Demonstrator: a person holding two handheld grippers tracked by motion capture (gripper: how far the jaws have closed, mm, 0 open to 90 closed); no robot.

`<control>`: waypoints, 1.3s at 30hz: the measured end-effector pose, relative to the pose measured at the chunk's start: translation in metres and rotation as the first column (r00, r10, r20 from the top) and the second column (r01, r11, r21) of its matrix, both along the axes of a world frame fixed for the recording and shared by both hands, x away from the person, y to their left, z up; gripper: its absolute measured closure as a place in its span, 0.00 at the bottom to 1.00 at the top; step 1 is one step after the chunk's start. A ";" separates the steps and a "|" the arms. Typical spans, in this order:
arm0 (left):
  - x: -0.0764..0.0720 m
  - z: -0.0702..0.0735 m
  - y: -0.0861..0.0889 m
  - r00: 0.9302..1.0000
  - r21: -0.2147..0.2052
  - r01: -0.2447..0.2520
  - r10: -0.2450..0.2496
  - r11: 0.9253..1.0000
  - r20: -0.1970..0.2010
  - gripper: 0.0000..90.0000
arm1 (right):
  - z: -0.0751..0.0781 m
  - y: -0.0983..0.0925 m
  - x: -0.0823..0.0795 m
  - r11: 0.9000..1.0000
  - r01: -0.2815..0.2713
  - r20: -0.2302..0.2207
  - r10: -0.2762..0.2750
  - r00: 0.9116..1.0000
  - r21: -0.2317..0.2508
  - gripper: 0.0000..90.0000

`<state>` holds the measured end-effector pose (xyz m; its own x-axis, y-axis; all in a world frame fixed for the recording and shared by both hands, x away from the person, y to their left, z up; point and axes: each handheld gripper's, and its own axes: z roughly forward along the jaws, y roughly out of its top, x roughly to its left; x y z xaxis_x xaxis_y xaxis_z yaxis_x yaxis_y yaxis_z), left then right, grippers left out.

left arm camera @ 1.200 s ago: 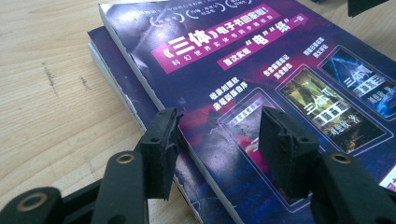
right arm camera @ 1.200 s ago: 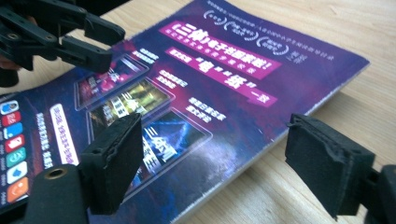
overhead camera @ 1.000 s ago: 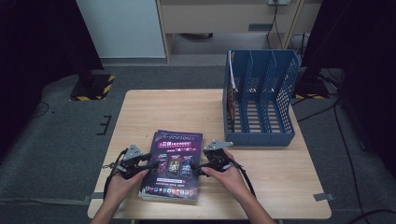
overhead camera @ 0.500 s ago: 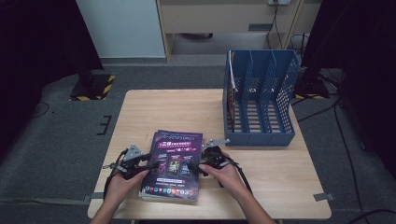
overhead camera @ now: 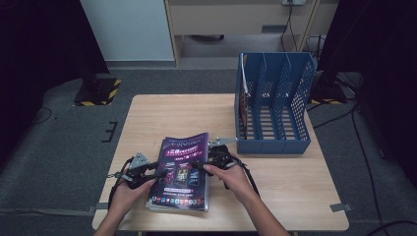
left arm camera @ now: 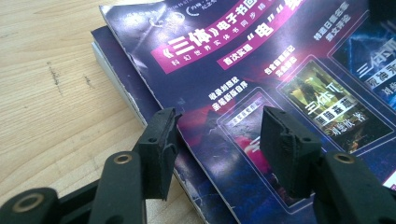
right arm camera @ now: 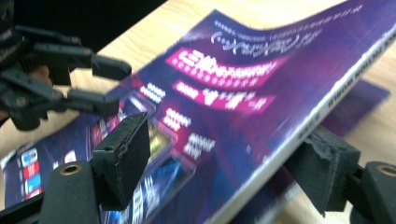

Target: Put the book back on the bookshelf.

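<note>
A purple magazine (overhead camera: 183,167) lies on top of a small stack of the same kind near the front edge of the wooden table (overhead camera: 162,113), a little left of the middle. The person's left gripper (overhead camera: 156,173) sits at the magazine's left edge, its jaws spread apart and pressing on nothing: seen in the left gripper view, one pad (left arm camera: 161,149) hangs over the stack's edge just off the cover, the other (left arm camera: 287,149) stands above the printed cover (left arm camera: 261,70). The right gripper (overhead camera: 199,166) is at the magazine's right edge. Its jaws have just been closing, with the spine side of the top magazine (right arm camera: 261,93) between them; that side is tilted up off the copy beneath, one pad above the cover, the other under the white edge. I cannot tell whether the pads press yet. A blue file rack (overhead camera: 275,105) stands at the table's back right corner, with something thin in its leftmost slot.
</note>
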<state>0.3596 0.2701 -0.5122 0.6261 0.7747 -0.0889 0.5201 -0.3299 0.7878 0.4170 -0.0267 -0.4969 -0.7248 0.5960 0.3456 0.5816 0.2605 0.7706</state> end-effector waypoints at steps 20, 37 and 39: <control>0.001 0.000 0.002 1.000 -0.003 0.005 -0.005 1.000 -0.005 0.51 | 0.016 0.045 0.023 0.997 -0.007 0.009 0.008 1.000 -0.072 0.36; 0.001 0.000 0.001 1.000 -0.009 0.017 -0.017 1.000 -0.012 0.44 | 0.014 0.053 0.025 0.991 0.052 -0.024 -0.055 0.998 -0.120 0.61; 0.001 0.001 0.001 1.000 -0.007 0.017 -0.017 1.000 -0.018 0.43 | 0.016 0.052 0.025 0.991 0.065 -0.018 -0.067 0.998 -0.113 0.69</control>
<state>0.3604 0.2712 -0.5116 0.6375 0.7632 -0.1052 0.5283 -0.3336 0.7808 0.4419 0.0250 -0.4808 -0.6759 0.6782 0.2885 0.6164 0.3056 0.7257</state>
